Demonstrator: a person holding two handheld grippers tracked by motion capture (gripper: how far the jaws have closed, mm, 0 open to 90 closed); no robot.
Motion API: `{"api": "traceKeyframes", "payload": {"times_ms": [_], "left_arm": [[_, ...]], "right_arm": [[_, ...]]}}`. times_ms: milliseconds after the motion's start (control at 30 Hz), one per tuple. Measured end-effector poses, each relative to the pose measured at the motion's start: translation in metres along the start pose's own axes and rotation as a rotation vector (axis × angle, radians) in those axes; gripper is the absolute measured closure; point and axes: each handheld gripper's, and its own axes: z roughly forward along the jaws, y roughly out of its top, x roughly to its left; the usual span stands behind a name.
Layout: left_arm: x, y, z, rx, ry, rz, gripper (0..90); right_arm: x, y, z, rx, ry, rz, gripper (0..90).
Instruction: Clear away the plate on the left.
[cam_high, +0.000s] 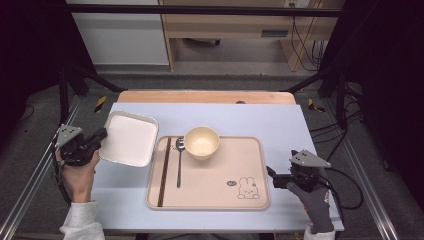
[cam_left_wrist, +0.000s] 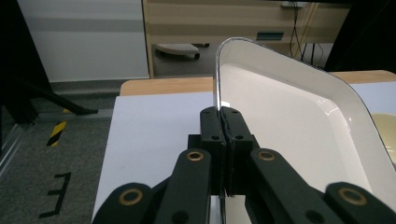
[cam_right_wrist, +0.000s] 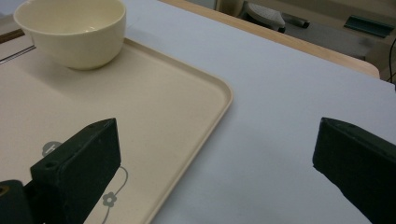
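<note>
A white square plate (cam_high: 129, 138) hangs tilted above the table's left side, its right edge over the beige tray (cam_high: 210, 200). My left gripper (cam_high: 100, 136) is shut on the plate's left rim; in the left gripper view the jaws clamp the rim (cam_left_wrist: 217, 100) of the plate (cam_left_wrist: 289, 126). On the tray stand a cream bowl (cam_high: 201, 142), a spoon (cam_high: 179, 162) and dark chopsticks (cam_high: 164, 171). My right gripper (cam_high: 272, 176) rests open at the tray's right edge, with nothing between its fingers (cam_right_wrist: 79, 163); the bowl (cam_right_wrist: 70, 30) lies beyond it.
A pale blue mat (cam_high: 280, 120) covers the wooden table (cam_high: 205, 96). The tray carries a rabbit drawing (cam_high: 246, 188) at its near right corner. Black frame bars and cables stand around the table, with cabinets behind.
</note>
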Motion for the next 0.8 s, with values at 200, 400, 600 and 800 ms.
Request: {"api": "traceKeyframes", "payload": {"times_ms": [200,400,600,800], "left_arm": [[-0.019,0.004,-0.007,-0.022,-0.042,0.035,89.0],[-0.035,0.005,-0.010,-0.033,-0.073,0.062,89.0],[-0.047,0.007,-0.011,-0.040,-0.114,0.082,89.0],[-0.065,0.007,-0.008,-0.031,-0.151,0.116,89.0]], "right_arm": [[0.001,0.000,-0.001,0.001,0.001,0.002,1.3],[0.003,0.001,-0.002,-0.002,0.003,-0.007,1.2],[0.003,0.001,-0.001,-0.002,0.004,-0.012,1.2],[0.003,0.001,-0.001,-0.004,0.005,-0.012,1.1]]}}
